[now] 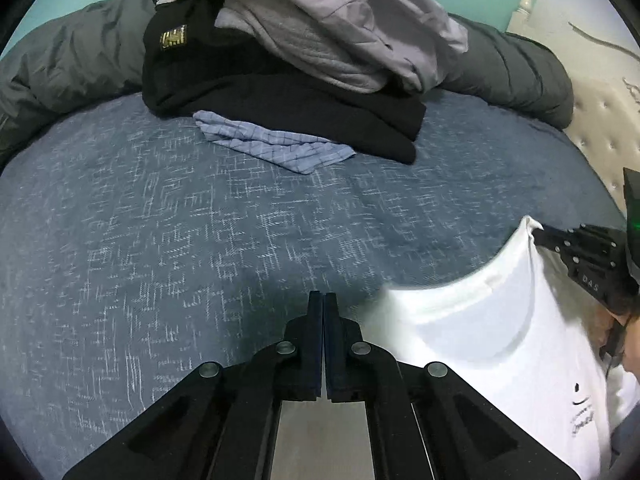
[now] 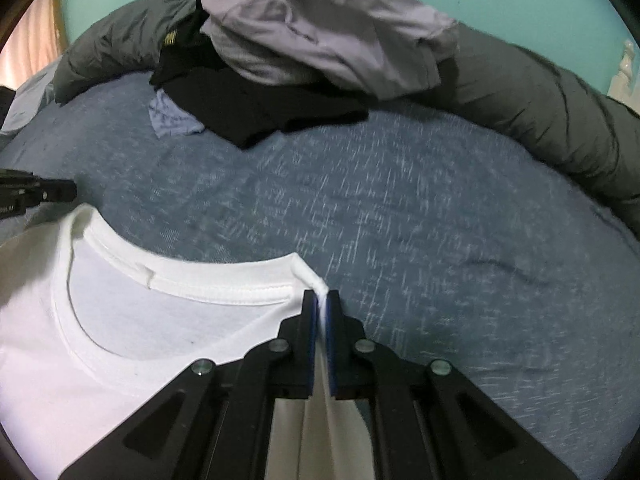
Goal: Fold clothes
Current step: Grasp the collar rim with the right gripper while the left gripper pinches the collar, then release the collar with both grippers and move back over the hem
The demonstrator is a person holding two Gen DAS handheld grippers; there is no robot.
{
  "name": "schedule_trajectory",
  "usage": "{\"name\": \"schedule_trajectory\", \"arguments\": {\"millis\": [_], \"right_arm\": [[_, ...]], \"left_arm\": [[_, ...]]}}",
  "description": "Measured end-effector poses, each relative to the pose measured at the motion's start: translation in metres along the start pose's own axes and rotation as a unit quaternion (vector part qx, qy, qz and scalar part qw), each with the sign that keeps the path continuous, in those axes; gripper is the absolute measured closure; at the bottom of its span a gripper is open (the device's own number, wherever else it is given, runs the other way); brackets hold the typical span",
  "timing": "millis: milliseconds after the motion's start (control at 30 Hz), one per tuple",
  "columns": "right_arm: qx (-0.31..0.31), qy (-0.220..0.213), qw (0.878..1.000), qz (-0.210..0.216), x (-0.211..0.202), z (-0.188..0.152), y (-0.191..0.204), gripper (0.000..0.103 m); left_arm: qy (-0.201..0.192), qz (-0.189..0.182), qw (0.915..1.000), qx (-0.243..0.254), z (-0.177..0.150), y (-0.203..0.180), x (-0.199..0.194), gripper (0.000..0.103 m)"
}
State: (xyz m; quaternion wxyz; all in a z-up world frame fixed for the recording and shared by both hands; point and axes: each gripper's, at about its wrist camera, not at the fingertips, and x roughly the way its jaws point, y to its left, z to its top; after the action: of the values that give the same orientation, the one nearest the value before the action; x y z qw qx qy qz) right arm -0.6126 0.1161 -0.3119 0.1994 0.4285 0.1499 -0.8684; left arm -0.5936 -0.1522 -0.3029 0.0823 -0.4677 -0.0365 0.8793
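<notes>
A white T-shirt (image 2: 132, 312) hangs over the blue patterned bed (image 2: 440, 220), collar facing me in the right wrist view. My right gripper (image 2: 322, 294) is shut on the shirt's shoulder seam beside the collar, with white cloth pinched between the pads. From the left wrist view the same shirt (image 1: 480, 320) sits at the lower right, with the right gripper (image 1: 534, 236) clamped on its top corner. My left gripper (image 1: 322, 294) is shut with nothing between its fingers, above bare bedsheet to the left of the shirt. In the right wrist view the left gripper (image 2: 74, 191) is just above the shirt's other shoulder, apart from it.
A pile of clothes lies at the far side of the bed: a black garment (image 1: 280, 92), pale grey and lilac ones (image 1: 340, 28) on top, and a blue checked cloth (image 1: 272, 146) in front. A dark grey duvet (image 1: 68, 64) runs behind. A tufted headboard (image 1: 600, 128) stands at the right.
</notes>
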Motion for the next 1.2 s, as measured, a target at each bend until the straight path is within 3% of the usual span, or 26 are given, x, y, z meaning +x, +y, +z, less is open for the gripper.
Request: {"name": "schedule_trajectory", "arguments": {"millis": [200,333,500,633,767,933,1200], "right_arm": [[0.018,0.013,0.999,0.024,0.000,-0.001,-0.007,0.097],[0.044,0.006,0.999,0.026,-0.020,-0.003,-0.018,0.078],[0.073,-0.006,0.997,0.031,-0.049,-0.008,-0.034,0.074],[0.080,0.014,0.996,0.026,-0.059,-0.020,-0.046,0.071],[0.089,0.029,0.995,0.035,-0.071,-0.045,-0.062,0.071],[0.127,0.037,0.990,0.044,-0.098,-0.086,-0.082,0.071],[0.191,0.001,0.981,0.034,-0.179,-0.155,-0.082,0.071]], "left_arm": [[0.001,-0.005,1.0000,0.000,-0.008,0.004,0.001,0.103],[0.000,0.006,0.9999,-0.016,-0.014,0.020,-0.017,0.103],[0.031,-0.002,0.9993,-0.021,-0.033,0.038,-0.033,0.102],[0.049,-0.005,0.9986,-0.020,-0.055,0.048,-0.041,0.099],[0.054,-0.008,0.9978,-0.037,-0.072,0.063,-0.056,0.090],[0.051,-0.005,0.9974,-0.051,-0.095,0.071,-0.085,0.089],[0.047,-0.014,0.9962,-0.072,-0.156,0.066,-0.145,0.082]]}}
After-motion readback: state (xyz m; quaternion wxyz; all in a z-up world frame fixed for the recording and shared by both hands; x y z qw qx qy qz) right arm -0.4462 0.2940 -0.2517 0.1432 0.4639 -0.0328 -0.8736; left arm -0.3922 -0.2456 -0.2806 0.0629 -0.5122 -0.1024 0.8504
